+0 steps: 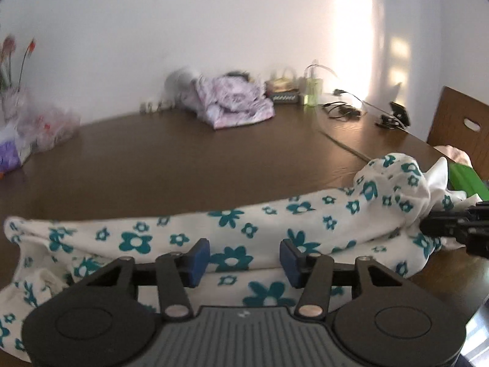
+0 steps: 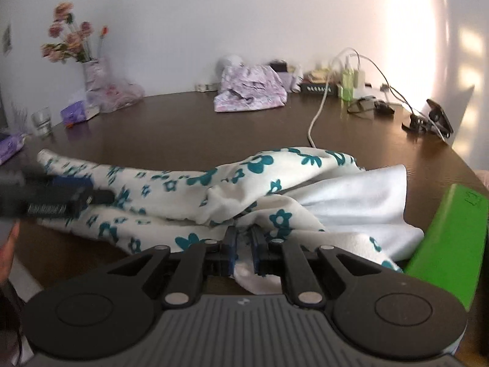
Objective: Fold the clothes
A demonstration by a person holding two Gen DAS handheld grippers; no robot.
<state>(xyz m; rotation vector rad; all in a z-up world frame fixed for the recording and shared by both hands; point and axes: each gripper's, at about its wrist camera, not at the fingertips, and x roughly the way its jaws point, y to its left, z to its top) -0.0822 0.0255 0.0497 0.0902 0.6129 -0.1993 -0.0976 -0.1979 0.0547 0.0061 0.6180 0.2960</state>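
Jaws of the right gripper [image 2: 243,246] are clenched on a bunched end of a white garment with teal flowers [image 2: 189,192], while those of the left gripper [image 1: 244,258] stand released, parted with the cloth lying just ahead of and beneath them. Stretched across the near edge of the dark wooden bench [image 1: 159,156], the garment is a long, loosely rolled band whose long axis runs side to side, from the left near corner toward the right one. Its gathered right end rises in a puff where the right gripper pinches it; its left end lies slack on the wood. Seen from the right wrist, the left gripper appears blurred over the far, left part of the band, so the free end looks nearer that hand. With one end pinned, the coming move likely turns on the left jaws closing on the cloth directly before them and carrying it along the band's length. A white inner layer shows at the right end, beside a green object [image 2: 449,244] at the bench's right edge.

Along the far edge sit a crumpled lilac floral cloth [image 1: 235,102], a white cable [image 2: 318,113], chargers, and a black clip [image 2: 428,119]. A vase [image 2: 96,76] holding pink flowers stands at the far left corner with a small glass [image 2: 41,120] nearby; whether the glass holds anything cannot be told. A wooden chair [image 1: 458,116] stands off the right side.
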